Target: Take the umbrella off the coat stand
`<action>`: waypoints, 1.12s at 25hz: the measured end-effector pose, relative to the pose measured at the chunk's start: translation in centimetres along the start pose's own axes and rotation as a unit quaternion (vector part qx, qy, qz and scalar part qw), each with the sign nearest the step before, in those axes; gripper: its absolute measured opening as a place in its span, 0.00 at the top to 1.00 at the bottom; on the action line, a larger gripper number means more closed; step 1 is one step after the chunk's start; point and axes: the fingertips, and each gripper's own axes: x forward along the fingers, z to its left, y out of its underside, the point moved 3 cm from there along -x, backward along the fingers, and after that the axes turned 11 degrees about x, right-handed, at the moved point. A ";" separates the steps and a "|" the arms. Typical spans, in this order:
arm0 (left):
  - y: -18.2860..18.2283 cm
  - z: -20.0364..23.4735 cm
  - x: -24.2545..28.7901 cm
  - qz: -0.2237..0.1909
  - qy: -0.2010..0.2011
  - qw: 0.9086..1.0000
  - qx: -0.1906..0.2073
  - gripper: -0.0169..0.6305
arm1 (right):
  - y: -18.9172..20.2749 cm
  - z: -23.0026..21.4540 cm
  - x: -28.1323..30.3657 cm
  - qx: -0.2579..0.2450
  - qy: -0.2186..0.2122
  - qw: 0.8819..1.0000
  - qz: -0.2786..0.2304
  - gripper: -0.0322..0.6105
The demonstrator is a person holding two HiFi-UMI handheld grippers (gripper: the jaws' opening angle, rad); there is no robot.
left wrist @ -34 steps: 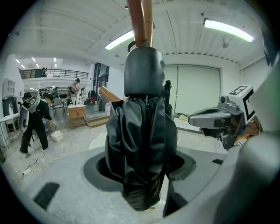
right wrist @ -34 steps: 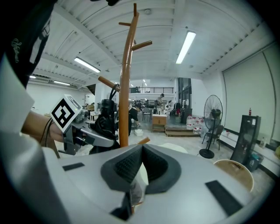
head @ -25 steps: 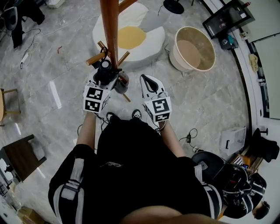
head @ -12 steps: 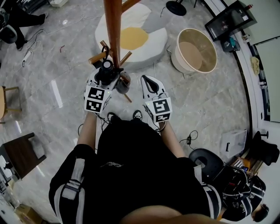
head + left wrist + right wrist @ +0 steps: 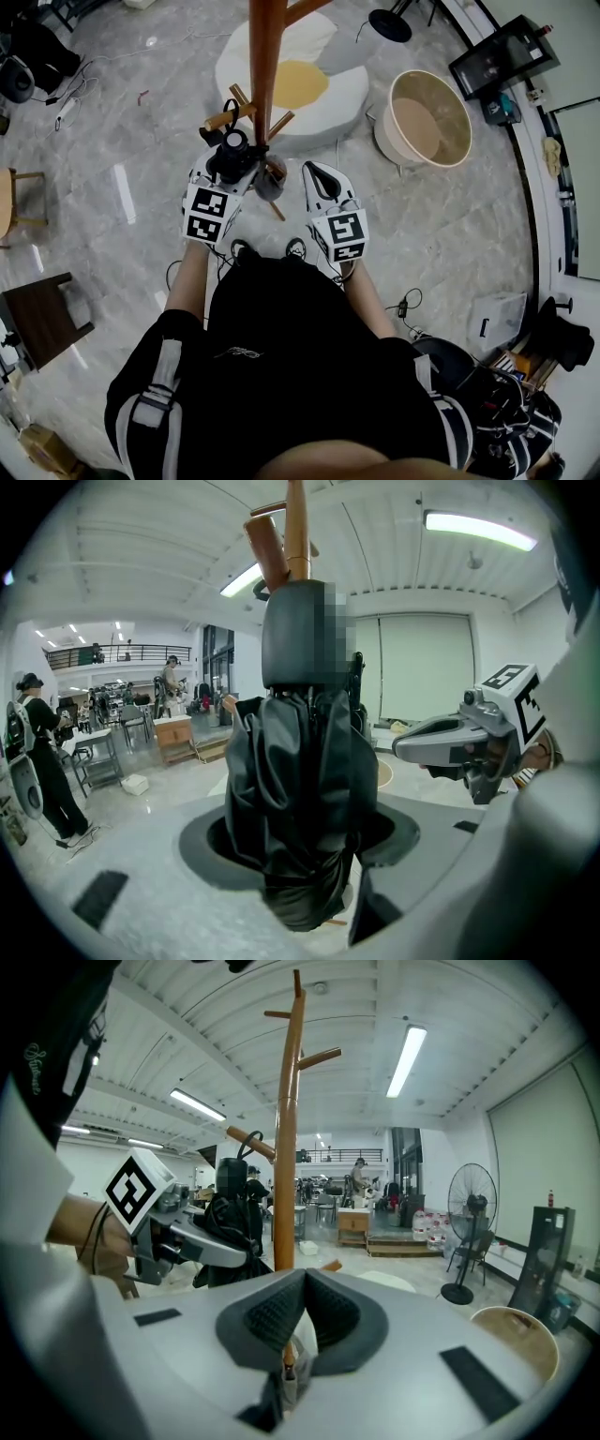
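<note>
My left gripper (image 5: 300, 844) had its jaws closed on the folded black umbrella (image 5: 298, 780), the pads pressed into the bunched fabric low on its body. The umbrella hung upright just beside the pole of the coat stand (image 5: 285, 1147), on the side nearer me. Its long axis ran parallel to the pole, with the handle at the top, close under a slanting peg (image 5: 268, 547). That was the relation the next move seemed to turn on. The peg (image 5: 247, 1140) sloped upward away from the pole, so I judged the umbrella would have to rise and travel outward along the peg, not come straight toward me. The left hand was plainly the nearer one, being on the umbrella already. My right gripper (image 5: 302, 1283) had its jaws together with nothing held, and sat on the near side of the stand, clear of both pole and umbrella. The left gripper view showed the grip itself and the handle against the peg (though the umbrella hid nearly all of the pole). The right gripper view gave the whole stand side-on, including the peg's slope. From the head view I could see the peg (image 5: 228, 118) jutting out from the pole toward my left side.
</note>
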 end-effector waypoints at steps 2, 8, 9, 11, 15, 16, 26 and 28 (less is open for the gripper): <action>0.0 0.2 -0.3 -0.001 -0.003 1.000 0.000 0.57 | -0.2 0.5 0.4 -0.001 -0.008 1.000 0.000 0.94; 0.2 0.2 -0.9 -0.004 -0.010 1.000 -0.003 0.57 | -0.2 1.3 1.2 -0.004 -0.026 1.000 0.002 0.94; 0.2 0.2 -1.1 -0.004 -0.012 1.000 -0.004 0.57 | -0.3 1.4 1.3 -0.004 -0.029 1.000 0.002 0.94; 0.2 0.3 -1.3 -0.002 -0.015 1.000 -0.005 0.57 | -0.3 1.6 1.6 -0.005 -0.034 0.999 0.003 0.94; -0.2 0.5 -2.2 -0.005 -0.023 1.000 -0.011 0.57 | -0.2 2.2 2.2 -0.007 -0.046 0.999 0.006 0.94; -0.3 0.6 -2.4 -0.006 -0.026 1.000 -0.013 0.57 | -0.3 2.4 2.3 -0.007 -0.051 0.999 0.007 0.94; 0.8 1.6 -4.8 -0.001 -0.064 0.997 -0.033 0.57 | 0.1 4.2 3.9 -0.023 -0.091 0.995 0.016 0.94; 1.3 1.7 -5.4 0.004 -0.073 0.997 -0.037 0.57 | 0.2 4.7 4.2 -0.024 -0.100 0.995 0.018 0.94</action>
